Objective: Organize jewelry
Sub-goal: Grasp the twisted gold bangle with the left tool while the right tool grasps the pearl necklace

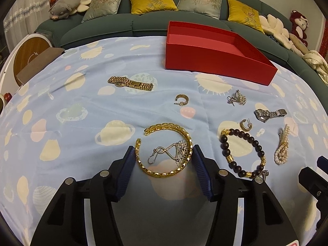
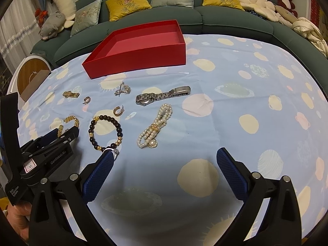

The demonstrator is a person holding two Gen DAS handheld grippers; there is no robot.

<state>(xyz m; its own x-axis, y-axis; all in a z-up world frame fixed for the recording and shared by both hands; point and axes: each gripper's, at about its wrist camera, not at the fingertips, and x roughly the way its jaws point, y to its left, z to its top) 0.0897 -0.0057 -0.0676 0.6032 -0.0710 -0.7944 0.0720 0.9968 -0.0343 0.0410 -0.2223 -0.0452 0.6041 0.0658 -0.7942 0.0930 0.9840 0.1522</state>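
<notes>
On the blue cloth (image 1: 82,106), left fingers (image 1: 128,164) bracket the gold bangle (image 1: 164,173); right fingers (image 2: 227,164) gape, holding nothing.

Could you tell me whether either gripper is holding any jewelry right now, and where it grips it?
The left gripper brackets the gold bangle across its sides; contact unclear. The right gripper holds nothing.

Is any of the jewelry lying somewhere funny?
Yes. A silver flower earring lies inside the gold bangle, partly on its rim, right between the left gripper fingers. Its twin lies alone near the empty red box.
</notes>
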